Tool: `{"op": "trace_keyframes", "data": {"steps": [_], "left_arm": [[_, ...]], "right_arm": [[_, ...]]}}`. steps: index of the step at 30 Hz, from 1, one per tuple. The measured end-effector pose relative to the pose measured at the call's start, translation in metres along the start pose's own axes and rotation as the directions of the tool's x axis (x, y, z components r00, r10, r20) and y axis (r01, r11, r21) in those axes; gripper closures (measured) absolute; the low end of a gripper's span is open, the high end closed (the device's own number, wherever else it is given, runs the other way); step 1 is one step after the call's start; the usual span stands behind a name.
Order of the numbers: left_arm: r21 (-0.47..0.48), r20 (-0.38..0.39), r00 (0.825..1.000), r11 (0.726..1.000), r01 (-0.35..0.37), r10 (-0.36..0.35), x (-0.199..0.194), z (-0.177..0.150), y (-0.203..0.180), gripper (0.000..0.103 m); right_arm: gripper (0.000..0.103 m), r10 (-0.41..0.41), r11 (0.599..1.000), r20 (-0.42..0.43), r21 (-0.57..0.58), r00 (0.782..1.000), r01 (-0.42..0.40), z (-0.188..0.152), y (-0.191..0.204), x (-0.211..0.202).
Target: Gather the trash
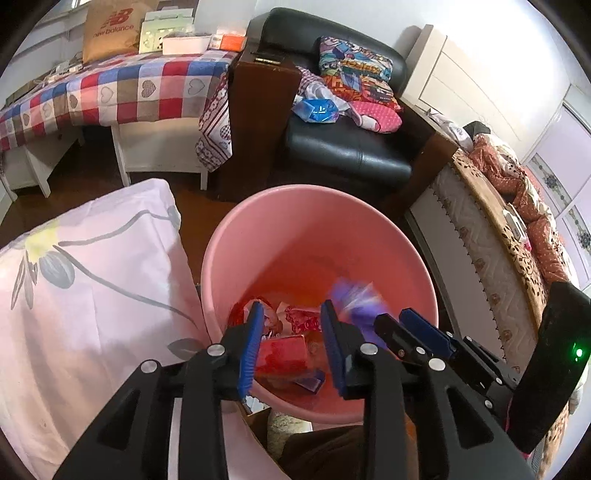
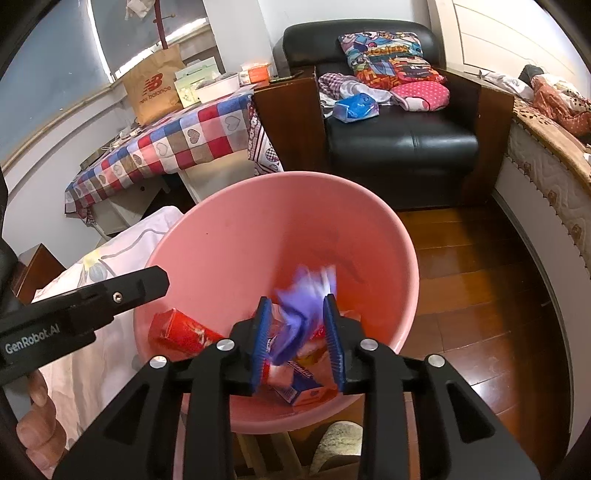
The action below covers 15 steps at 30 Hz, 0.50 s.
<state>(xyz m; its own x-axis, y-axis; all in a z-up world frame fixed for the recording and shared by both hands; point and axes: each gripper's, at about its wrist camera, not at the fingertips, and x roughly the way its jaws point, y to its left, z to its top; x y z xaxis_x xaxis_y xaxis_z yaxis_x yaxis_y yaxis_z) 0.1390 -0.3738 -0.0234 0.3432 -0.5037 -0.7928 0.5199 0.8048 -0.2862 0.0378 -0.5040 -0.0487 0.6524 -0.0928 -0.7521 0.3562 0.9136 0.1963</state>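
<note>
Purple and motion-blurred, a crinkly plastic wrapper hangs between the blue ribbed pads of the right gripper, above the inside of a pink plastic bucket; the pads stand a little apart and whether they touch the wrapper cannot be told through the blur. In the left wrist view the same purple wrapper shows just right of the left gripper, whose two blue pads are spread with nothing between them, pointing down into the bucket. That bucket is round, smooth-walled and wide at the rim. Several pieces of trash lie at its bottom: one glossy red box, one red and white printed packet, and one white carton with blue print, partly hidden behind the fingers. Left of the bucket sits one soft white cloth with a grey and yellow flower print. Beyond stands one black leather armchair piled with patterned fabrics and one blue plastic pack. One checked quilt of red, blue and white squares covers a low white bench, and one brown paper bag stands upright on it. Polished wooden boards form the floor.
</note>
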Motion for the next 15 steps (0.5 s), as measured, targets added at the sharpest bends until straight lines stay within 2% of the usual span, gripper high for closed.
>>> {"op": "trace_keyframes", "data": {"steps": [3,15], "left_arm": [[0.027,0.018,1.0,1.0,-0.007,0.007,-0.005,-0.002,-0.002,0.07],[0.083,0.066,0.998,0.997,-0.002,-0.004,-0.036,-0.023,-0.001,0.059]], "right_arm": [[0.062,0.001,1.0,0.008,0.003,1.0,-0.001,0.0,0.001,-0.001],[0.062,0.005,1.0,0.036,-0.015,0.999,-0.005,-0.019,0.023,-0.03]]}}
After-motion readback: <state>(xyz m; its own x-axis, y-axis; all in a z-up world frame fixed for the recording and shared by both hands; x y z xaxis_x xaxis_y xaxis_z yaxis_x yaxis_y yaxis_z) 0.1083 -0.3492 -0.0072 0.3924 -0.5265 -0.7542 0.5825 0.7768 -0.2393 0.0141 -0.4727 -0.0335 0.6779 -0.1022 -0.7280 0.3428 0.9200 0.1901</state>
